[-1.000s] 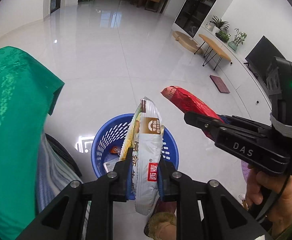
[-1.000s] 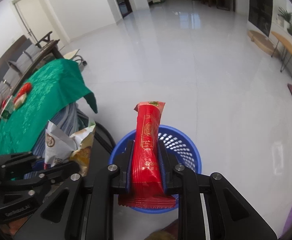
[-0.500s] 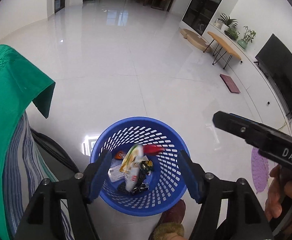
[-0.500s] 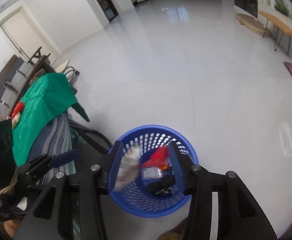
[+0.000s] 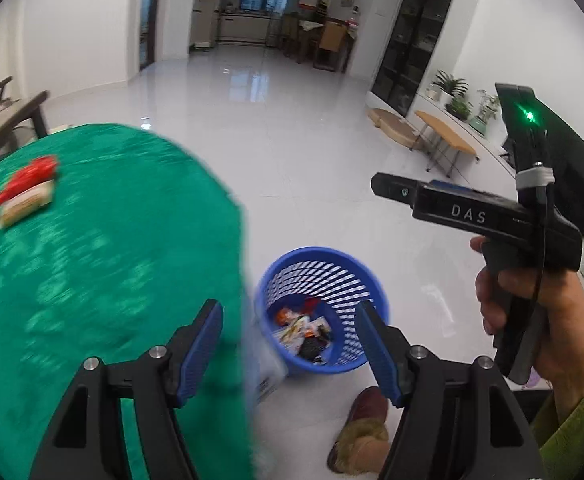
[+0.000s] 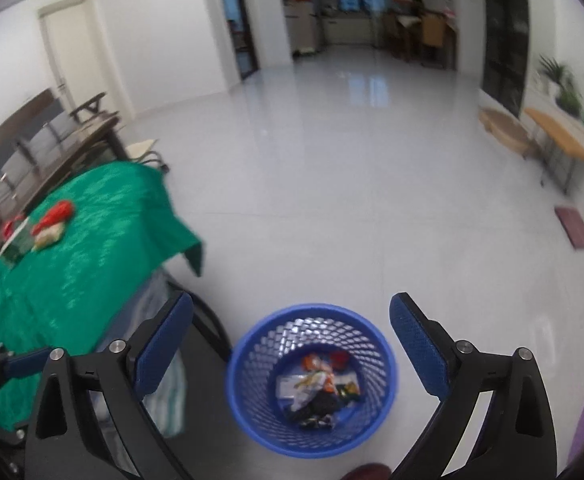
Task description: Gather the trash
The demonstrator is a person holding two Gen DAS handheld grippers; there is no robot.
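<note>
A blue mesh basket (image 5: pixel 356 280) stands on the white floor with several wrappers (image 5: pixel 308 332) in its bottom. My left gripper (image 5: pixel 292 344) is open and empty, above the basket's left rim and the edge of the green-clothed table (image 5: pixel 91 260). My right gripper (image 6: pixel 292 320) hangs over the basket (image 6: pixel 251 360) with its jaws opening wide and nothing between them; it also shows in the left wrist view as the right gripper (image 5: pixel 384 186) held in a hand. Red and tan packets (image 5: pixel 27 188) lie on the cloth at the far left, seen again as packets (image 6: pixel 51 224).
A person's slippered foot (image 5: pixel 364 432) is on the floor just in front of the basket. Dark chairs (image 6: pixel 91 108) stand behind the table. A low wooden table (image 5: pixel 444 140), potted plants and a dark red mat (image 6: pixel 574 226) line the right wall.
Both grippers have opened, and the white packet and the red packet have dropped into the basket. Both hands have risen, and the left view has swung left over the green cloth.
</note>
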